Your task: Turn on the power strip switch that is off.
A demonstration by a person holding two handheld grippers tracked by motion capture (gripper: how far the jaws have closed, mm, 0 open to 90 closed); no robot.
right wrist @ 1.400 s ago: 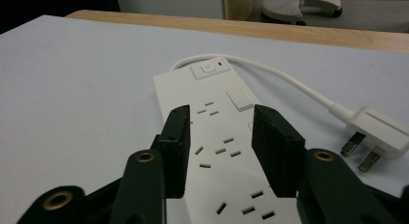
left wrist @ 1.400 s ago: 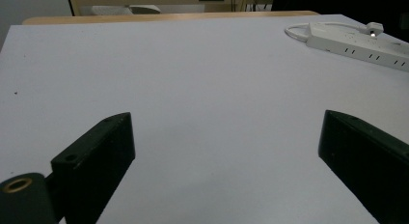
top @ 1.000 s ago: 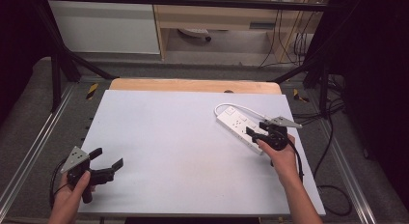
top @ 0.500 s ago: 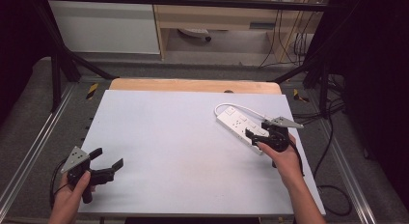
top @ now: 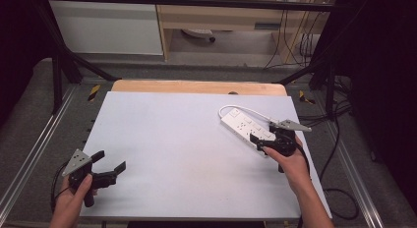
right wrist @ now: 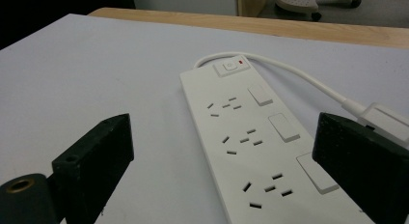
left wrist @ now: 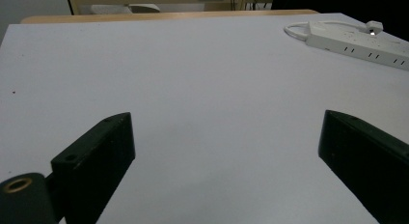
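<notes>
Right claw [top: 259, 142] jaws just opened wide over the power strip [top: 246, 128] (nothing gripped), hand [top: 290, 161] low.

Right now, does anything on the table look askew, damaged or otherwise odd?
Nothing stands out. The white power strip lies flat and diagonal on the table, undamaged, its cable looping back beside it. The right gripper sits open at its near end; the left gripper is open over bare table.

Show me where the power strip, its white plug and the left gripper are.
power strip [right wrist: 251, 151]: right gripper view, on its top face between the sockets.
white plug [right wrist: 386, 119]: right gripper view, on the plug body at the cord's end.
left gripper [top: 109, 161]: high view, midway between its open fingertips.
</notes>
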